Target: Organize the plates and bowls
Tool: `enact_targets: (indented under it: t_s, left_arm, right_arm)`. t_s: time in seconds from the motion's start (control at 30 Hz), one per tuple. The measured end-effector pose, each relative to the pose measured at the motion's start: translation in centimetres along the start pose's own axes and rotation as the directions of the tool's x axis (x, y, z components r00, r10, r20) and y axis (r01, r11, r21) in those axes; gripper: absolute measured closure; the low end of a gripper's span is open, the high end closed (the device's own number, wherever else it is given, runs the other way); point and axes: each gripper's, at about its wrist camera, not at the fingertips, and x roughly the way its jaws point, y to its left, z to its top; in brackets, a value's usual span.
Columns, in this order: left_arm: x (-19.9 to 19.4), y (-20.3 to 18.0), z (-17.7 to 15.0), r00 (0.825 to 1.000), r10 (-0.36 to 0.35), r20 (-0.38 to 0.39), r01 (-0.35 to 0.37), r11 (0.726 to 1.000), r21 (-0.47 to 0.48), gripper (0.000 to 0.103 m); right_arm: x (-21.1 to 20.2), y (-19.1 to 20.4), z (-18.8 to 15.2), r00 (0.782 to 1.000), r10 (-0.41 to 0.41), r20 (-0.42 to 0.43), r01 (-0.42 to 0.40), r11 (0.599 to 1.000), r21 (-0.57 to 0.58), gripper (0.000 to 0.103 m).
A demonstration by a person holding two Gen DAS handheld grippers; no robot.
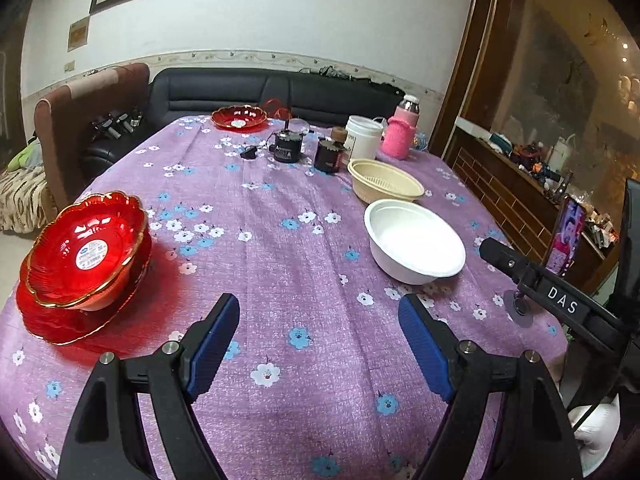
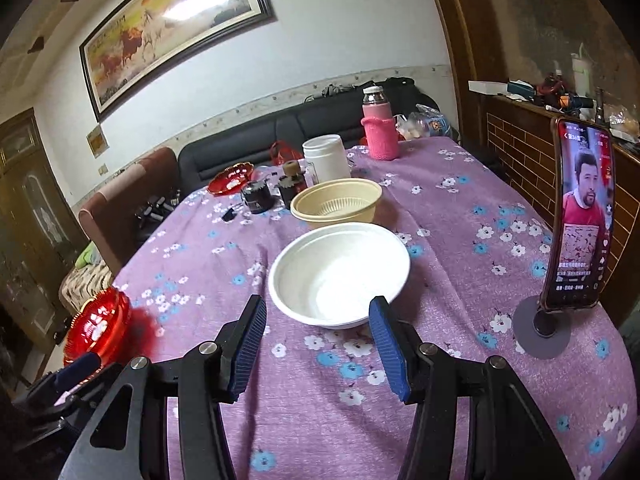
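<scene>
A stack of red gold-rimmed bowls (image 1: 86,250) sits on a red plate (image 1: 48,320) at the table's left edge; it also shows in the right wrist view (image 2: 98,326). Another red plate (image 1: 239,117) lies at the far end. A white bowl (image 1: 414,240) (image 2: 340,274) and a beige strainer bowl (image 1: 384,180) (image 2: 336,202) stand on the right side. My left gripper (image 1: 320,316) is open and empty above the cloth. My right gripper (image 2: 318,316) is open and empty just in front of the white bowl.
Purple flowered tablecloth (image 1: 280,220). At the far end stand a white tub (image 1: 363,136), a pink-sleeved bottle (image 1: 400,132) and dark jars (image 1: 287,146). A phone on a stand (image 2: 580,216) is at the right edge. Sofa (image 1: 272,90) and chair (image 1: 80,120) are behind.
</scene>
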Motion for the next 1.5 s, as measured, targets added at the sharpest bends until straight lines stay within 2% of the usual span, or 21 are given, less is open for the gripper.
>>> enact_targets:
  t_s: [0.2, 0.4, 0.57, 0.67, 0.8, 0.97, 1.13, 1.17, 1.27, 1.37, 1.4, 1.5]
  left_arm:
    - [2.1, -0.9, 0.5, 0.999, 0.004, -0.051, -0.004, 1.000, -0.004, 0.022]
    - [4.1, -1.9, 2.3, 0.998, 0.014, -0.069, -0.014, 1.000, -0.007, 0.022]
    - [6.7, -1.6, 4.5, 0.995, -0.003, -0.096, -0.005, 0.996, -0.084, 0.022]
    - [9.0, -1.3, 5.8, 0.993, 0.028, -0.112, -0.040, 0.993, -0.107, 0.022]
    - [12.9, -1.3, 7.1, 0.986, 0.031, -0.165, -0.050, 0.992, -0.114, 0.022]
    - [18.0, -1.3, 7.7, 0.966, 0.000, -0.257, -0.041, 0.987, -0.155, 0.022]
    - [21.2, -2.6, 7.7, 0.951, -0.023, -0.307, -0.028, 0.986, -0.162, 0.023]
    - [21.4, -3.0, 7.7, 0.952, -0.029, -0.305, -0.023, 0.986, -0.163, 0.024]
    - [22.2, -4.1, 7.7, 0.954, -0.036, -0.299, -0.011, 0.988, -0.152, 0.032]
    - [23.1, -5.5, 7.6, 0.950, -0.011, -0.312, -0.019, 0.996, -0.092, 0.054]
    - [23.5, -5.9, 7.5, 0.946, 0.001, -0.323, -0.025, 0.997, -0.069, 0.066]
    - [24.0, -6.4, 7.2, 0.941, -0.018, -0.339, -0.001, 0.998, -0.057, 0.087]
  right_arm:
    - [1.9, -1.6, 0.7, 1.000, -0.019, -0.019, 0.019, 1.000, -0.001, 0.045]
    - [4.3, -3.5, 2.6, 0.999, -0.047, -0.005, 0.047, 0.999, 0.003, 0.045]
    - [6.7, -5.9, 4.9, 0.996, -0.085, 0.027, 0.084, 0.995, 0.045, 0.045]
    - [8.6, -7.0, 5.8, 0.995, -0.102, 0.020, 0.100, 0.992, 0.072, 0.046]
    - [10.8, -8.3, 5.5, 0.995, -0.102, -0.021, 0.104, 0.990, 0.098, 0.046]
    - [13.8, -9.2, 4.1, 0.987, -0.083, -0.137, 0.098, 0.990, 0.105, 0.047]
    - [14.0, -9.4, 3.5, 0.984, -0.093, -0.155, 0.107, 0.991, 0.085, 0.051]
    - [14.0, -9.4, 3.4, 0.983, -0.091, -0.158, 0.105, 0.991, 0.084, 0.055]
    - [14.4, -9.1, 2.9, 0.979, -0.088, -0.185, 0.103, 0.992, 0.073, 0.074]
    - [14.7, -8.9, 2.5, 0.975, -0.081, -0.208, 0.097, 0.993, 0.067, 0.083]
    - [14.6, -8.8, 2.5, 0.975, -0.073, -0.209, 0.089, 0.994, 0.066, 0.087]
    - [14.6, -8.4, 2.4, 0.977, -0.060, -0.202, 0.073, 0.996, 0.058, 0.089]
